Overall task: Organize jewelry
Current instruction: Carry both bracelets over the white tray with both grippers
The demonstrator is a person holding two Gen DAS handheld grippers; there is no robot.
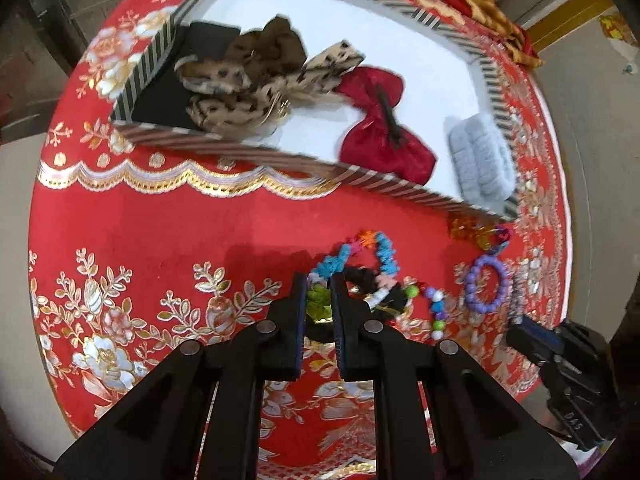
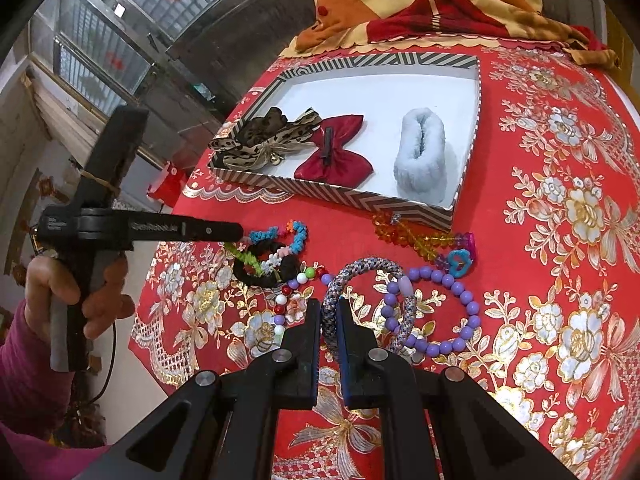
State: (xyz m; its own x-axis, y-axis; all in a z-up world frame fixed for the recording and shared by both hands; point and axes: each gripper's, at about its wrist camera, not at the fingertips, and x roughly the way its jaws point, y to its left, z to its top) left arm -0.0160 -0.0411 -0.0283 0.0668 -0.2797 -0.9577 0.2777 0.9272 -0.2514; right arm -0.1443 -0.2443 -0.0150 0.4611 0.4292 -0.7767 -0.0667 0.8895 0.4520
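Note:
My left gripper [image 1: 319,284] points down at the red tablecloth, shut on the green part [image 1: 318,300] of a multicolour crochet bracelet [image 1: 384,252], which lies against a black scrunchie [image 1: 362,280]. In the right wrist view a hand holds that gripper [image 2: 239,233] at the left, its tip on the same bracelet [image 2: 298,236]. My right gripper [image 2: 329,308] is shut on a grey-blue braided bangle [image 2: 360,266], which overlaps a purple bead bracelet [image 2: 460,292]. A striped box [image 2: 340,196] holds leopard bows [image 2: 260,136], a red bow [image 2: 336,152] and a pale blue fluffy piece [image 2: 420,160].
An orange crystal bracelet [image 2: 416,240] with a blue heart charm [image 2: 458,262] lies by the box's near corner. A string of mixed coloured beads [image 2: 288,292] runs beside the black scrunchie [image 2: 280,270]. Folded cloth [image 2: 420,4] is heaped behind the box. The round table's edge [image 2: 168,320] falls away at the left.

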